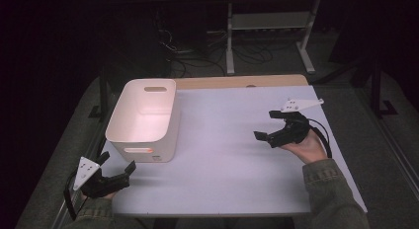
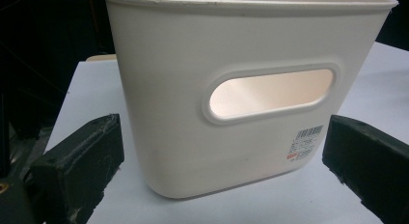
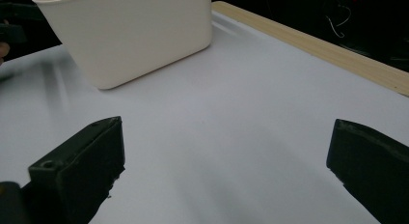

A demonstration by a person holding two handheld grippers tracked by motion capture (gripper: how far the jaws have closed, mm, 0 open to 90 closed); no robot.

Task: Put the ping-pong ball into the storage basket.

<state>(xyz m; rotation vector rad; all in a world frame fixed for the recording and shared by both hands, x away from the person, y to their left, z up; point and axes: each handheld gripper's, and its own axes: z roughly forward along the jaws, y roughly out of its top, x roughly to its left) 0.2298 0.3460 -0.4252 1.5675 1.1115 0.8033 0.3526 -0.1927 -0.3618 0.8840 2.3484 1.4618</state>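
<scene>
A white plastic bin (image 1: 143, 119) with handle cut-outs stands upright on the left half of the pale table (image 1: 227, 155), and looks empty inside. My left gripper (image 1: 117, 162) is open at the table's front left corner, just in front of the bin's near end. In the left gripper view the bin (image 2: 193, 98) is close ahead between the spread jaws, its handle slot and barcode label facing me. My right gripper (image 1: 267, 124) is open on the right side, pointing left toward the bin (image 3: 130, 35), with nothing between its jaws.
A wooden strip (image 1: 242, 82) runs along the table's far edge. Behind it stand a white metal frame (image 1: 269, 31) and tangled cables (image 1: 197, 56) on a dark floor. Bare tabletop lies between the bin and the right gripper.
</scene>
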